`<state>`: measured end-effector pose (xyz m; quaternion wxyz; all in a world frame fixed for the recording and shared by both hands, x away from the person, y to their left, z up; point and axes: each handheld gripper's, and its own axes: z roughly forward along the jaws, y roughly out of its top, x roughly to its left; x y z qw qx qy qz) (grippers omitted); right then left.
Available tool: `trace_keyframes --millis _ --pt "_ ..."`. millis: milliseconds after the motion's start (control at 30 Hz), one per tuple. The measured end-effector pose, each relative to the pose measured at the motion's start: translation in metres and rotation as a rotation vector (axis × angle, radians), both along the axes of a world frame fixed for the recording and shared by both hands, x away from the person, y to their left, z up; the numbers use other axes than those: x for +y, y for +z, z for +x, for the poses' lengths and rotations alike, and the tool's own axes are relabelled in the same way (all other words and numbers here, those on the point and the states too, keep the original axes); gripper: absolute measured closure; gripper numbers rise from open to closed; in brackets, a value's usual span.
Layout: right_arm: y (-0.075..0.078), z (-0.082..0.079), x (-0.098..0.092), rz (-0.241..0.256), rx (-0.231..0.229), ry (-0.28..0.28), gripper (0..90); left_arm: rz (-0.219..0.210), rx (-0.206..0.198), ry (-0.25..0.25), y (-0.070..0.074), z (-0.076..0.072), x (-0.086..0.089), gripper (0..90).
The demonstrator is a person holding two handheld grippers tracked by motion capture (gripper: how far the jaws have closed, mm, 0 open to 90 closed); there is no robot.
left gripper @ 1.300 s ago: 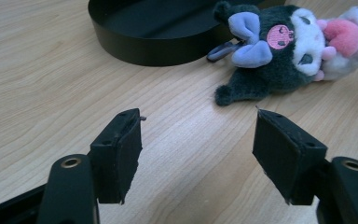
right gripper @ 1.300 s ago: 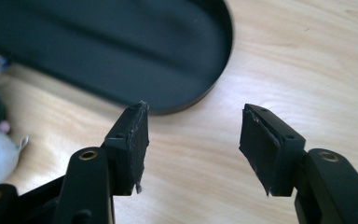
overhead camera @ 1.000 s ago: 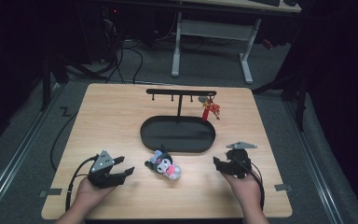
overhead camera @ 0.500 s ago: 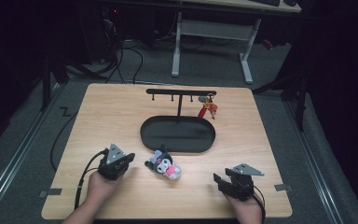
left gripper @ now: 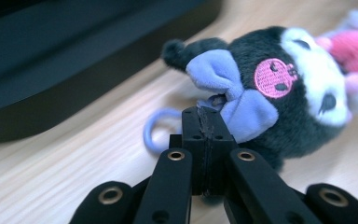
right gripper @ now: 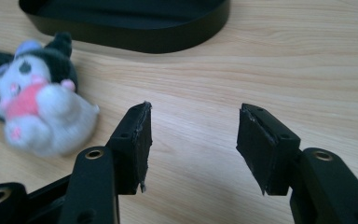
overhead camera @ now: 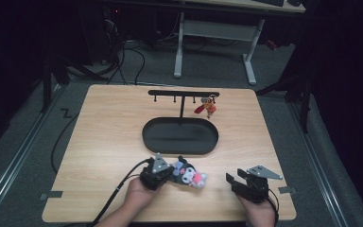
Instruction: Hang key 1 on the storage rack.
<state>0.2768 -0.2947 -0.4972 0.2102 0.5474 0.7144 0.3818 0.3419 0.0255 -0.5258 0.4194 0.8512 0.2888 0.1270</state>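
Lying beside left gripper (left gripper: 204, 122) pressed together, plush toy (left gripper: 279, 88), right gripper (right gripper: 193, 135) spread apart.

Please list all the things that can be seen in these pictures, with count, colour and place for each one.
Table: one, light wood, centre of the high view.
Tray: one, black, oval, middle of the table.
Rack: one, black, T-shaped with hooks, rising at the tray's far edge.
Charm: one, red, hanging at the rack's right end.
Plush toy: one, black and white with pink parts and a purple bow, lying near the front edge of the table.
Loop: one, purple, on the plush toy, at the left gripper's tips.
Desk frame: one, white, on the floor beyond the table.
Left gripper: one, black, shut, beside the plush toy's bow.
Right gripper: one, black, open, above bare wood.
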Motion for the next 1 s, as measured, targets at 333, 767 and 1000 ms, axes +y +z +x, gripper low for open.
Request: trace_keyframes --millis 333,767,1000 --pt "-0.004 0.001 -0.012 0.012 0.007 -0.042 45.0 0.015 -0.007 -0.083 0.0 0.0 -0.069 89.0" --pt "-0.004 0.001 -0.014 0.003 0.004 -0.047 44.8 -0.032 -0.014 -0.003 0.007 0.018 -0.036 78.6" --pt "-0.011 0.005 -0.017 -0.017 0.016 -0.045 46.7 0.02 -0.059 0.072 0.008 0.005 0.063 63.9"
